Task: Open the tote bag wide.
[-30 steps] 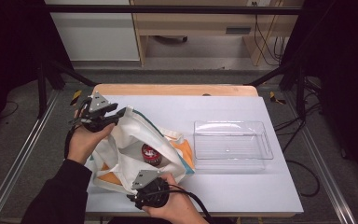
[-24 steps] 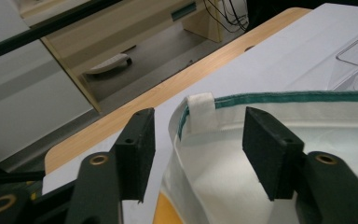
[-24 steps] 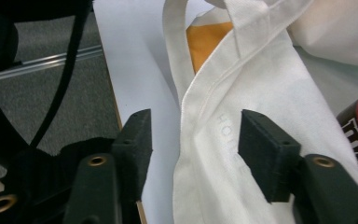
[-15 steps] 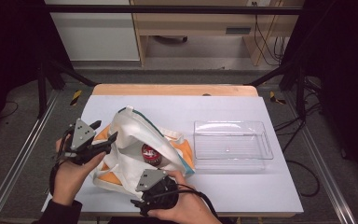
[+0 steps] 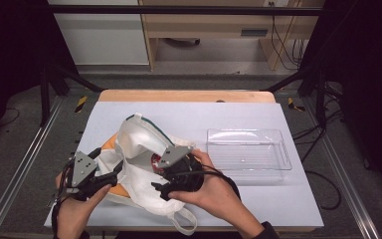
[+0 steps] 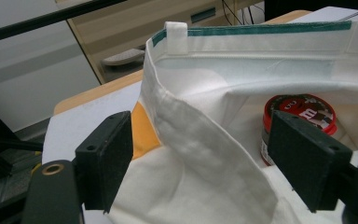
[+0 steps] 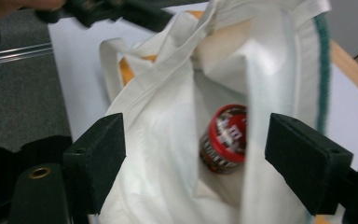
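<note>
On the near-left part of the white worktop [image 5: 258, 114] a white tote bag [image 5: 139, 149] with a green-trimmed rim lies with its mouth gaping, and inside it, on its side with the lid towards the mouth, rests a small jar with a red lid [image 7: 224, 137]. Both tongs have just been opening, and each now stands released with cloth between the pads but nothing pinched. From the left tongs [image 6: 205, 154] the bag's folded rim runs up between the jaws, and the jar [image 6: 303, 116] lies ahead and off towards one jaw, just behind that fold. From the right tongs [image 7: 212, 163] the jar lies straight ahead and slightly down, deep in the pocket, its long axis pointing roughly back along the line of reach. In the high view the right tongs [image 5: 166, 186] sit at the mouth just beside the red lid [image 5: 155, 160], while the left tongs [image 5: 112, 177] wait at the bag's left edge; the right hand seems the nearer and better lined up. A clear plastic tray [image 5: 248, 149] stands apart to the right, holding nothing.
</note>
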### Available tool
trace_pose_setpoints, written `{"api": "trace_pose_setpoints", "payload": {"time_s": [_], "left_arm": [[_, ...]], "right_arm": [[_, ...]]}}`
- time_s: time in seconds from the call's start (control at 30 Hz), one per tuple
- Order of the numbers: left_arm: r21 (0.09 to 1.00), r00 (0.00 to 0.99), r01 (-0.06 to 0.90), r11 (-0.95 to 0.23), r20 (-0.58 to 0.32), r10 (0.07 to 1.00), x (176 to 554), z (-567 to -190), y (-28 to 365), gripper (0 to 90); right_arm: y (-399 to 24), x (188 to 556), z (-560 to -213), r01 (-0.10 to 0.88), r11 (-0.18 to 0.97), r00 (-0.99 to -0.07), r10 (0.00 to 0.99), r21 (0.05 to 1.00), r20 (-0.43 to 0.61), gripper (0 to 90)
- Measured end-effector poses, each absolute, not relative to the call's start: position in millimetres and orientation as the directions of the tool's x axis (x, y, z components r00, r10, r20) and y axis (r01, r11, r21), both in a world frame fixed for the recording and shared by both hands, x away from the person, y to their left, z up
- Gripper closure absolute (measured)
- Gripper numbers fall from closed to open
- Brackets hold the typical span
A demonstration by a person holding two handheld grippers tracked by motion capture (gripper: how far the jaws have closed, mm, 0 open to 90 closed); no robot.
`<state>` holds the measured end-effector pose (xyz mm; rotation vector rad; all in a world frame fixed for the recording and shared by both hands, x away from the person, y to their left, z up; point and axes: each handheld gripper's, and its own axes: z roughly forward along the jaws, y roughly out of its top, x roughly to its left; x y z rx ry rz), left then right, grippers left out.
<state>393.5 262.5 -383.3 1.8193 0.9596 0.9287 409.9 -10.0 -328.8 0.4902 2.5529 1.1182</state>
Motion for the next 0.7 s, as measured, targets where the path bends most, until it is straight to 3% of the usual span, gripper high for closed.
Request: {"api": "trace_pose_setpoints", "payload": {"time_s": [0.3, 0.37, 0.5, 0.7], "left_arm": [[0.905, 0.411, 0.269, -0.329, 0.201, 0.889, 381, -399, 264, 21.4], [0.904, 0.410, 0.273, -0.328, 0.199, 0.890, 381, -401, 264, 21.2], [0.901, 0.418, 0.295, -0.317, 0.177, 0.891, 381, -410, 261, 20.7], [0.888, 0.434, 0.313, -0.338, 0.183, 0.882, 381, -422, 251, 20.5]], "right_arm": [[-8, 438, -306, 0.188, 0.638, -0.875, 0.454, 0.747, -0.168, 18.7], [-7, 442, -307, 0.192, 0.643, -0.870, 0.460, 0.742, -0.174, 19.5], [-3, 468, -316, 0.223, 0.656, -0.856, 0.485, 0.721, -0.177, 29.7], [10, 487, -331, 0.263, 0.676, -0.848, 0.502, 0.688, -0.170, 28.3]]}}
